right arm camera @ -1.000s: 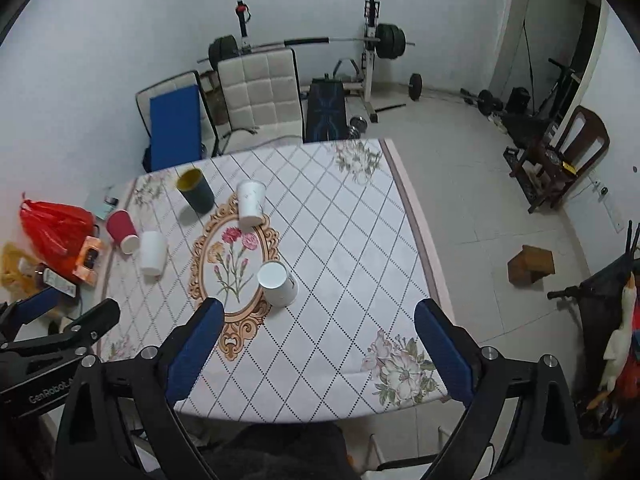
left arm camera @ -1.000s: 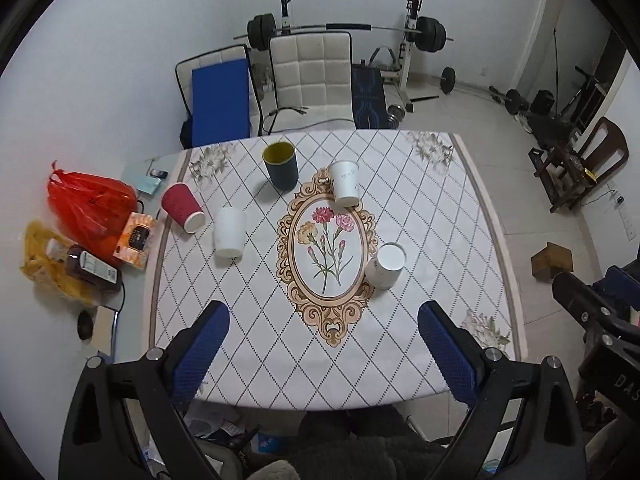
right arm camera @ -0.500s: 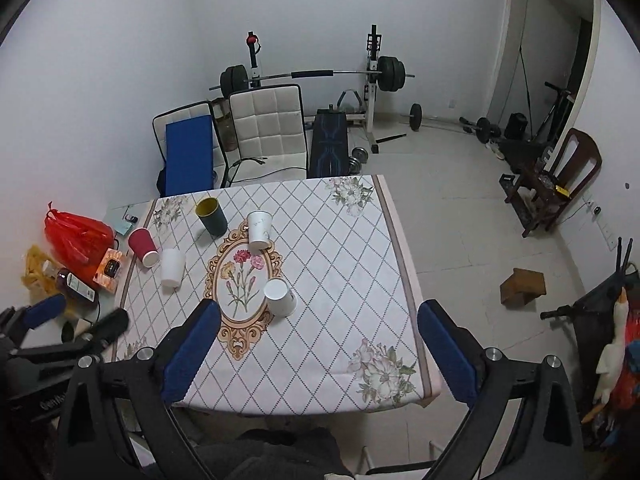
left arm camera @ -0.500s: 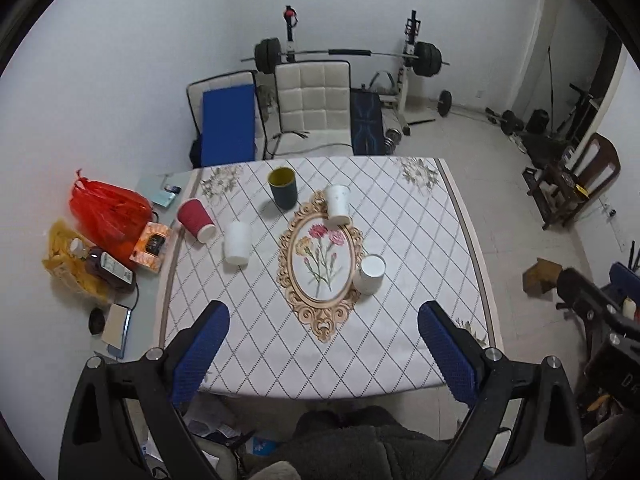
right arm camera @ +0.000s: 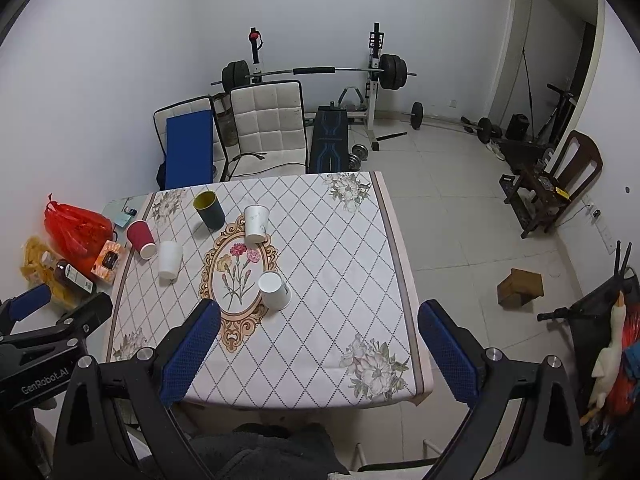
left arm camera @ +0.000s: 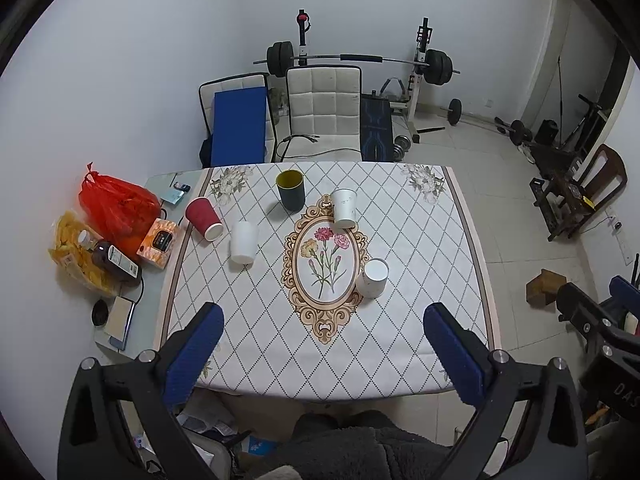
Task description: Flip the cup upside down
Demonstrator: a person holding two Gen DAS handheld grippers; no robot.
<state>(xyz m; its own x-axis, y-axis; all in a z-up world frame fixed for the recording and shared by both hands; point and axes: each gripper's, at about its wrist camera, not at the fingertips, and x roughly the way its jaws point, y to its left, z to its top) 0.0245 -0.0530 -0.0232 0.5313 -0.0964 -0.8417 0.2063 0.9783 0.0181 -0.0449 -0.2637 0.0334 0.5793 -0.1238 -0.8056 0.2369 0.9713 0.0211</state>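
Several cups stand on a table with a diamond-patterned cloth (left arm camera: 248, 320) (right arm camera: 340, 280). A dark cup with a yellow inside (left arm camera: 291, 189) (right arm camera: 209, 209) stands mouth up at the back. A white cup (left arm camera: 345, 208) (right arm camera: 255, 223) stands beside it. Another white cup (left arm camera: 373, 278) (right arm camera: 274, 290) stands upside down nearer me. A white cup (left arm camera: 244, 241) (right arm camera: 169, 259) and a red cup (left arm camera: 203, 218) (right arm camera: 141, 238) are at the left. My left gripper (left arm camera: 320, 356) and right gripper (right arm camera: 320, 356) are open, empty, high above the table's near edge.
A red bag (left arm camera: 116, 204), a bottle (left arm camera: 108, 258) and a small orange box (left arm camera: 159, 238) lie left of the cloth. Two chairs (left arm camera: 324, 112) stand behind the table. A barbell rack (left arm camera: 360, 60) is at the far wall. A wooden block (right arm camera: 520, 286) lies on the floor.
Both grippers have risen and pulled back from the table, so the table and cups look smaller and farther. The cups have not moved. Both grippers stay open.
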